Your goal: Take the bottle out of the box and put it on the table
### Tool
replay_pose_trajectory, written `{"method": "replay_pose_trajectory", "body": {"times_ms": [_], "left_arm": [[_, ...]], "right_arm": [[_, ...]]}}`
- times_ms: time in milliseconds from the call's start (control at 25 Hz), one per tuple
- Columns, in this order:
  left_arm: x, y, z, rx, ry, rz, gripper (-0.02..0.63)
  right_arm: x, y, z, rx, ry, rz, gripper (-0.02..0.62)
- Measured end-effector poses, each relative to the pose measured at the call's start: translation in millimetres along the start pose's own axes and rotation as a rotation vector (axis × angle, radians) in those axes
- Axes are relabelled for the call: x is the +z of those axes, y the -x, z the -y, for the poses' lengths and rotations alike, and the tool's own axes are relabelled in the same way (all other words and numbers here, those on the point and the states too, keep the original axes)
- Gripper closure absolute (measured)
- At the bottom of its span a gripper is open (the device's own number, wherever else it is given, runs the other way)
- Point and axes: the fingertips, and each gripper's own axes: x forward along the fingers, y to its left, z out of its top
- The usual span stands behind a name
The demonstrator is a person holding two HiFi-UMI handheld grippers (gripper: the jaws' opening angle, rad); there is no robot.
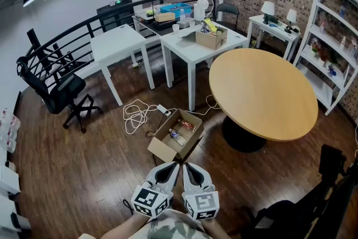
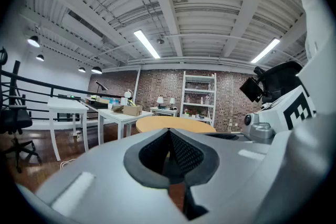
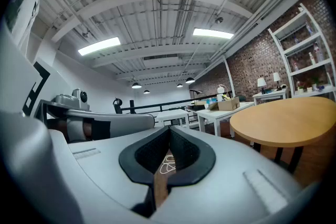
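The open cardboard box (image 1: 162, 149) sat on the wooden floor (image 1: 84, 176). The round desk (image 1: 263, 92) had its rim near the box at 2 o'clock, and a coiled white cable (image 1: 136, 115) lay at 10 o'clock. The bottle (image 1: 178, 136) lay inside the box, at 12 o'clock from your left gripper (image 1: 174, 167) and right gripper (image 1: 188, 168). Both grippers were pressed together on nothing, just short of the near flap.

A brown cardboard box (image 1: 168, 144) lies on the glossy dark wooden floor (image 1: 84, 176).
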Motion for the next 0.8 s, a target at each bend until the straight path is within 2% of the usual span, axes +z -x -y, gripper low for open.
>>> {"method": "replay_pose_trajectory", "body": {"times_ms": [200, 440, 800], "left_arm": [[2.3, -9.8, 7.0, -0.010, 0.003, 0.008, 0.606], [-2.4, -45.0, 6.5, -0.068, 0.011, -0.001, 0.606], [0.6, -94.1, -35.2, -0.082, 0.043, 0.006, 0.606]], "right_arm": [[2.3, 3.9, 7.2, 0.000, 0.023, -0.006, 0.595], [3.6, -8.3, 41.2, -0.061, 0.026, -0.011, 0.595], [13.6, -66.0, 72.5, -0.086, 0.056, -0.014, 0.595]]}}
